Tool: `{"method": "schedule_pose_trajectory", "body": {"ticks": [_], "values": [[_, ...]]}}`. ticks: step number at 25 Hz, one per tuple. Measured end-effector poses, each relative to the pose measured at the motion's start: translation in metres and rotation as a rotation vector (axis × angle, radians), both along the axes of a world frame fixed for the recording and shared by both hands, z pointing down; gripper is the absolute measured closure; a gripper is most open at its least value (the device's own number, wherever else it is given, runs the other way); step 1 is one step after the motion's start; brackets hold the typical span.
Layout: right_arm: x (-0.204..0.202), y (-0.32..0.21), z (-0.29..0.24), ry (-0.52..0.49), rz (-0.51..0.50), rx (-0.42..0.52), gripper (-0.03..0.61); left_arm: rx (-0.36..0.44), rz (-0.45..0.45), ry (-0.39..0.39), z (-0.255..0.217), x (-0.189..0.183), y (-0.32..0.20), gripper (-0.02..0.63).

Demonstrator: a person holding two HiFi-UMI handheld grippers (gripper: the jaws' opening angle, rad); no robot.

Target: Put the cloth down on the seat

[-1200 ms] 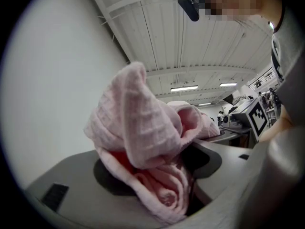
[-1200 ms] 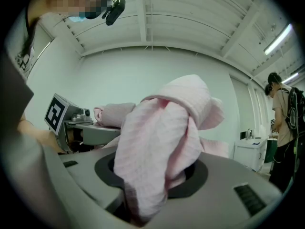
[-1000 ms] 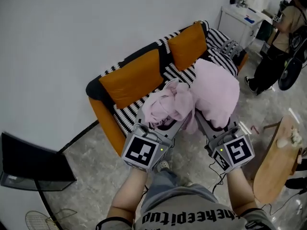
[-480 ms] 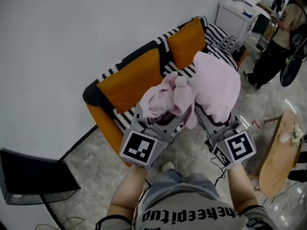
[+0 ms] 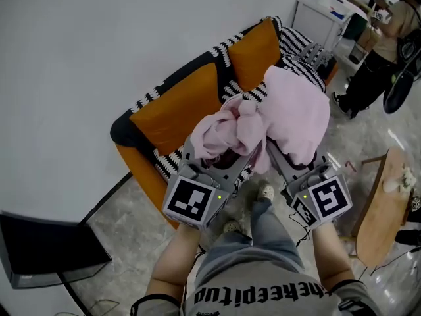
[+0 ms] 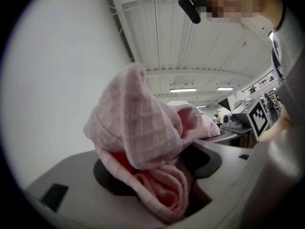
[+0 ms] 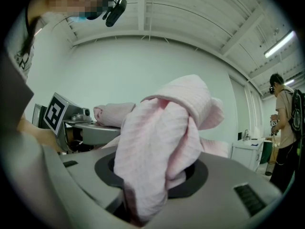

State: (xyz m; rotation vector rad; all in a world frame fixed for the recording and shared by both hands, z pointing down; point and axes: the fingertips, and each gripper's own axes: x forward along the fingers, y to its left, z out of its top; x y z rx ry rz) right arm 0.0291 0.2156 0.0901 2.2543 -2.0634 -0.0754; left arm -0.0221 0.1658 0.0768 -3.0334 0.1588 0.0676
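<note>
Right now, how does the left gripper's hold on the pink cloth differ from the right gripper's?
The left gripper pinches a tight, crumpled roll of the pink cloth; the right gripper holds a flatter swath. In the head view the bunch over the left gripper is small and knotted, the one over the right gripper larger and smoother. Both are shut on the same cloth, held up before the striped sofa.

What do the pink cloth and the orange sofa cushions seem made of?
The pink cloth looks like soft woven cotton, perhaps gauze: fine grid texture, matte, limp folds. The orange cushions have a smooth cover, maybe faux leather or tight fabric; too far to tell.
</note>
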Motion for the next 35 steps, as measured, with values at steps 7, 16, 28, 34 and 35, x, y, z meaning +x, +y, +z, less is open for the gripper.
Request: {"method": "schedule_pose_trajectory", "body": {"ticks": [7, 16, 28, 34, 35], "values": [[0.019, -0.051, 0.003, 0.004, -0.032, -0.005, 0.376, -0.015, -0.028, 0.001, 0.003, 0.018, -0.049, 0.281], [0.076, -0.116, 0.008, 0.003, -0.104, -0.026, 0.374, -0.071, -0.111, -0.034, 0.013, 0.070, -0.109, 0.281], [0.129, -0.212, 0.016, -0.015, -0.284, -0.068, 0.373, -0.106, -0.295, -0.039, 0.021, 0.116, -0.195, 0.281], [0.133, -0.250, 0.031, -0.022, -0.396, -0.096, 0.371, -0.102, -0.402, -0.020, 0.035, 0.118, -0.227, 0.281], [0.134, -0.258, 0.034, -0.025, -0.414, -0.101, 0.371, -0.108, -0.419, -0.017, 0.037, 0.118, -0.234, 0.281]]}}
